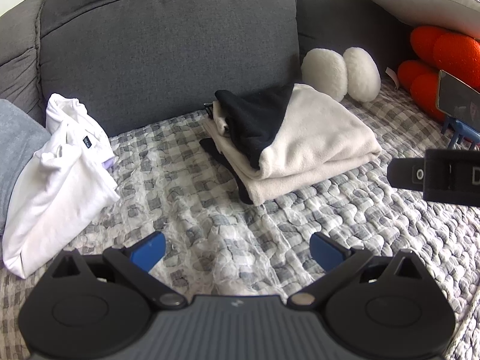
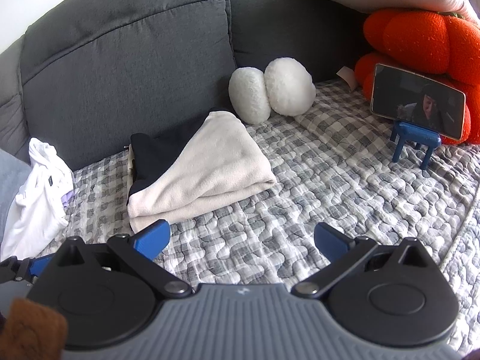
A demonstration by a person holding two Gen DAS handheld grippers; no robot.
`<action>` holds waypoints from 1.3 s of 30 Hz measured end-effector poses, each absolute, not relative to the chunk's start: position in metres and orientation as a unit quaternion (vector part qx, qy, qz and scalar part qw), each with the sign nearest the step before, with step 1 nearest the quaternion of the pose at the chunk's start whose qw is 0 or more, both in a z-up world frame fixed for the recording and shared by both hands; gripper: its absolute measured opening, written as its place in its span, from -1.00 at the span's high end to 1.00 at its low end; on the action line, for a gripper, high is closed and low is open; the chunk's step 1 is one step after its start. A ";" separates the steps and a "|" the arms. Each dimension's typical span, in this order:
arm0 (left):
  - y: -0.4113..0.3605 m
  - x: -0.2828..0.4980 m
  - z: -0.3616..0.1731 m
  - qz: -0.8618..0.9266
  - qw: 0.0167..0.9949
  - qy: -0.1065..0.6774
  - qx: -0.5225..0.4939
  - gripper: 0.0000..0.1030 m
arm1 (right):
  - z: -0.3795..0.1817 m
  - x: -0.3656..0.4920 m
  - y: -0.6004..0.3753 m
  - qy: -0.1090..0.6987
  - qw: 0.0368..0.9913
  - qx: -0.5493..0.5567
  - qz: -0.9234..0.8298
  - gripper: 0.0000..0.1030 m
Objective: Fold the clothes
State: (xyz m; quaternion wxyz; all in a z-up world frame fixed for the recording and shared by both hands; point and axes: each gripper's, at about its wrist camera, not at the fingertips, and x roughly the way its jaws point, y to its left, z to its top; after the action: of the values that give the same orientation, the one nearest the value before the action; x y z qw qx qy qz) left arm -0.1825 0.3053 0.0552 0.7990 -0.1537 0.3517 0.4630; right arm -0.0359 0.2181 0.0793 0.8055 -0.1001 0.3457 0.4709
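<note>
**Folded stack on the sofa, left gripper spread wide above the quilt**

The left gripper (image 1: 237,250) hangs over a grey-and-white checked quilt (image 1: 345,225), its blue fingertips (image 1: 150,247) wide apart with nothing between them. Ahead, a folded cream garment (image 1: 312,138) lies on the quilt with a black garment (image 1: 255,117) draped over its left part. To the left, a crumpled white shirt (image 1: 60,186) rests against a grey cushion (image 1: 15,150). Behind everything rises the dark grey sofa back (image 1: 168,51). Two fluffy white pillows (image 1: 342,72) sit behind the stack; orange plush cushions (image 1: 441,57) and a phone (image 1: 456,99) appear at right. The right gripper (image 1: 435,177) enters from the right edge; how its jaws stand is not visible.
</note>
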 end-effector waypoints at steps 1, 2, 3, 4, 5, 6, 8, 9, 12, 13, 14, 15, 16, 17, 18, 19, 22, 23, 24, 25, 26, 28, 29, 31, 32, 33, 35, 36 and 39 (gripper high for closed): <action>0.305 -0.182 0.055 0.463 0.799 0.352 -0.154 -0.99 | 0.079 -0.036 0.218 0.346 0.805 -0.101 0.471 -1.00; 0.305 -0.183 0.055 0.463 0.799 0.352 -0.154 -0.99 | 0.079 -0.036 0.218 0.345 0.805 -0.101 0.472 -1.00; 0.305 -0.183 0.055 0.463 0.799 0.352 -0.154 -0.99 | 0.079 -0.036 0.218 0.345 0.805 -0.102 0.472 -1.00; 0.305 -0.182 0.055 0.463 0.799 0.353 -0.154 -0.99 | 0.079 -0.037 0.219 0.344 0.805 -0.103 0.472 -1.00; 0.306 -0.182 0.055 0.462 0.799 0.353 -0.154 -0.99 | 0.079 -0.037 0.219 0.344 0.805 -0.103 0.472 -1.00; 0.306 -0.182 0.055 0.461 0.799 0.354 -0.154 -0.99 | 0.079 -0.037 0.219 0.344 0.805 -0.104 0.472 -1.00; 0.305 -0.182 0.055 0.461 0.799 0.354 -0.154 -0.99 | 0.079 -0.036 0.219 0.344 0.805 -0.105 0.472 -1.00; 0.305 -0.182 0.055 0.461 0.800 0.353 -0.153 -0.99 | 0.079 -0.036 0.219 0.344 0.805 -0.106 0.472 -1.00; 0.305 -0.182 0.054 0.461 0.799 0.354 -0.153 -0.99 | 0.079 -0.037 0.220 0.344 0.805 -0.106 0.471 -1.00; 0.305 -0.182 0.054 0.461 0.799 0.353 -0.153 -0.99 | 0.079 -0.037 0.220 0.344 0.805 -0.107 0.471 -1.00; 0.305 -0.182 0.054 0.460 0.800 0.354 -0.153 -0.99 | 0.079 -0.037 0.220 0.344 0.805 -0.107 0.471 -1.00; 0.305 -0.182 0.054 0.460 0.800 0.354 -0.153 -0.99 | 0.079 -0.037 0.221 0.344 0.805 -0.108 0.471 -1.00; 0.305 -0.182 0.054 0.459 0.800 0.354 -0.153 -0.99 | 0.079 -0.037 0.221 0.343 0.805 -0.108 0.471 -1.00; 0.305 -0.182 0.054 0.459 0.800 0.354 -0.152 -0.99 | 0.079 -0.037 0.221 0.343 0.805 -0.108 0.471 -1.00; 0.305 -0.182 0.054 0.460 0.800 0.354 -0.152 -0.99 | 0.079 -0.037 0.221 0.343 0.805 -0.108 0.471 -1.00; 0.305 -0.182 0.054 0.460 0.800 0.354 -0.152 -0.99 | 0.079 -0.037 0.221 0.343 0.805 -0.108 0.472 -1.00; 0.305 -0.182 0.054 0.460 0.800 0.354 -0.151 -0.99 | 0.079 -0.037 0.221 0.343 0.805 -0.109 0.471 -1.00; 0.305 -0.182 0.054 0.460 0.800 0.353 -0.151 -0.99 | 0.079 -0.037 0.221 0.343 0.805 -0.109 0.471 -1.00; 0.305 -0.182 0.054 0.460 0.801 0.353 -0.151 -0.99 | 0.078 -0.037 0.221 0.344 0.805 -0.109 0.471 -1.00; 0.305 -0.182 0.054 0.460 0.801 0.353 -0.150 -0.99 | 0.078 -0.037 0.221 0.344 0.805 -0.109 0.471 -1.00; 0.305 -0.182 0.054 0.460 0.801 0.353 -0.150 -0.99 | 0.078 -0.036 0.221 0.344 0.805 -0.109 0.471 -1.00; 0.304 -0.182 0.054 0.459 0.801 0.353 -0.149 -0.99 | 0.078 -0.037 0.221 0.343 0.805 -0.109 0.471 -1.00; 0.304 -0.181 0.054 0.459 0.801 0.353 -0.149 -0.99 | 0.078 -0.037 0.221 0.343 0.805 -0.109 0.472 -1.00; 0.304 -0.181 0.054 0.459 0.801 0.354 -0.149 -0.99 | 0.078 -0.037 0.221 0.343 0.805 -0.109 0.472 -1.00; 0.304 -0.181 0.054 0.460 0.801 0.354 -0.149 -0.99 | 0.078 -0.037 0.221 0.343 0.805 -0.110 0.472 -1.00; 0.304 -0.181 0.054 0.461 0.800 0.354 -0.149 -0.99 | 0.078 -0.037 0.221 0.343 0.805 -0.110 0.472 -1.00; 0.305 -0.181 0.054 0.462 0.800 0.354 -0.149 -0.99 | 0.078 -0.037 0.222 0.343 0.805 -0.111 0.472 -1.00; 0.305 -0.182 0.055 0.462 0.799 0.355 -0.149 -0.99 | 0.078 -0.037 0.222 0.343 0.805 -0.111 0.472 -1.00; 0.305 -0.181 0.054 0.462 0.799 0.355 -0.149 -0.99 | 0.078 -0.037 0.222 0.343 0.805 -0.111 0.471 -1.00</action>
State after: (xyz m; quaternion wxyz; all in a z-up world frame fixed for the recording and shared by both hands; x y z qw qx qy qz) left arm -0.1813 0.3047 0.0544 0.7987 -0.1489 0.3553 0.4623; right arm -0.0370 0.2225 0.0777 0.8051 -0.1110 0.3427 0.4713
